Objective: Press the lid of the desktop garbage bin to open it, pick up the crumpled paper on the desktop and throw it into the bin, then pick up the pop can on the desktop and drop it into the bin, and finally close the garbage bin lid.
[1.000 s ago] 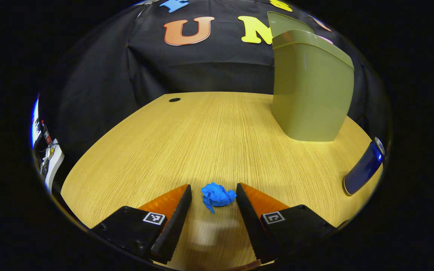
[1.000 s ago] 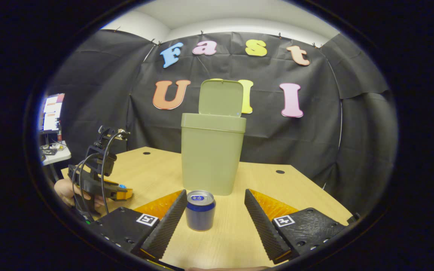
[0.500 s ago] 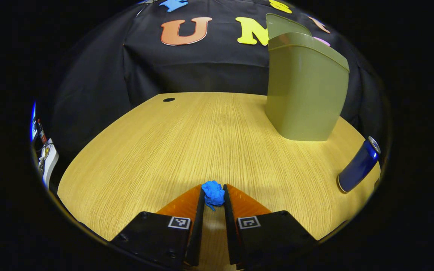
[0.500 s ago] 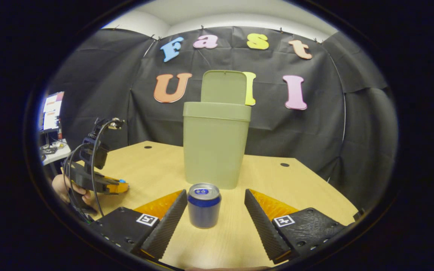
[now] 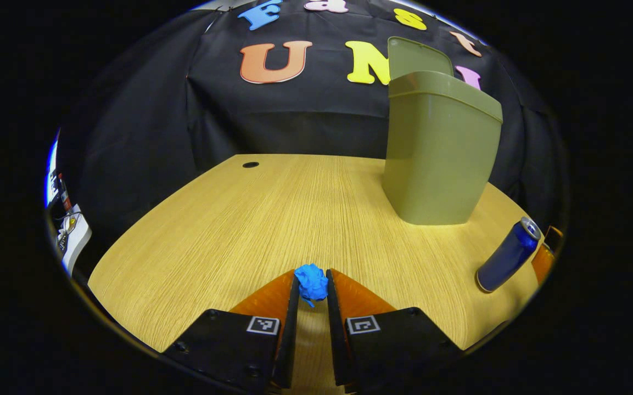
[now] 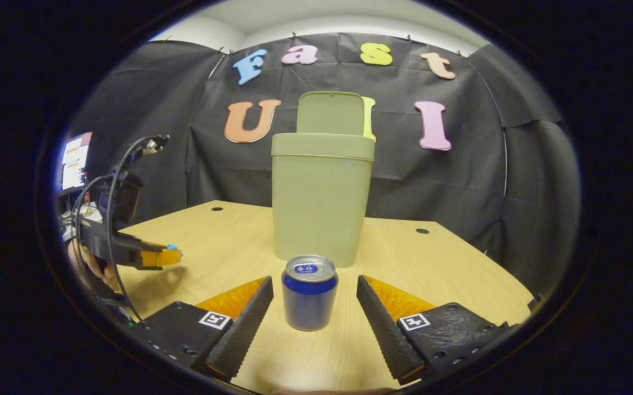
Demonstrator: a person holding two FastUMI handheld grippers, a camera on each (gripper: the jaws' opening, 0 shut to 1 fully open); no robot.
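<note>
The olive garbage bin (image 5: 437,153) (image 6: 319,200) stands at the back of the wooden desktop (image 5: 272,219) with its lid (image 6: 330,112) tipped up. My left gripper (image 5: 311,284) is shut on the blue crumpled paper (image 5: 311,281), lifted a little off the desk. In the right gripper view the left gripper (image 6: 168,255) hangs at the left with a blue speck at its tips. The blue pop can (image 6: 309,292) (image 5: 507,255) stands upright between the fingers of my open right gripper (image 6: 314,288), which do not touch it.
A hand (image 6: 94,269) holds the left gripper by its cabled body. Round cable holes (image 6: 422,231) sit in the desk's back corners. A side table with clutter (image 5: 72,236) lies off the desk's left edge.
The left gripper shut on the crumpled paper and has lifted it slightly. The right gripper moved forward, so the can now sits deeper between its open fingers.
</note>
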